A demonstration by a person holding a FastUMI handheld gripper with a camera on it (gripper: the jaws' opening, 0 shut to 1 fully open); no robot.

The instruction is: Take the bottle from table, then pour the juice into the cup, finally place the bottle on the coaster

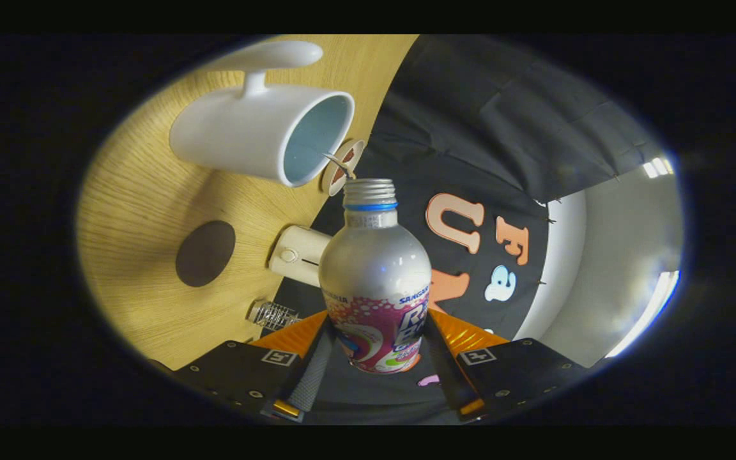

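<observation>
A silver bottle [375, 275] with a pink and white label and an uncapped threaded neck sits between my two fingers, and my gripper [377, 354] is shut on its lower body. The whole view is rolled sideways, so the wooden table [131, 191] stands like a wall beside the bottle. The white cup [259, 134] with a pale blue inside has its mouth just beyond the bottle's neck, slightly to one side. A dark round coaster [205, 253] lies on the table beside the cup, nearer to my fingers.
A small cream box-like object [298, 254] and a small clear ribbed jar [272, 314] stand on the table near its edge. A small round piece [342, 167] with a thin stick sits by the cup's rim. Black cloth hangs beyond the table.
</observation>
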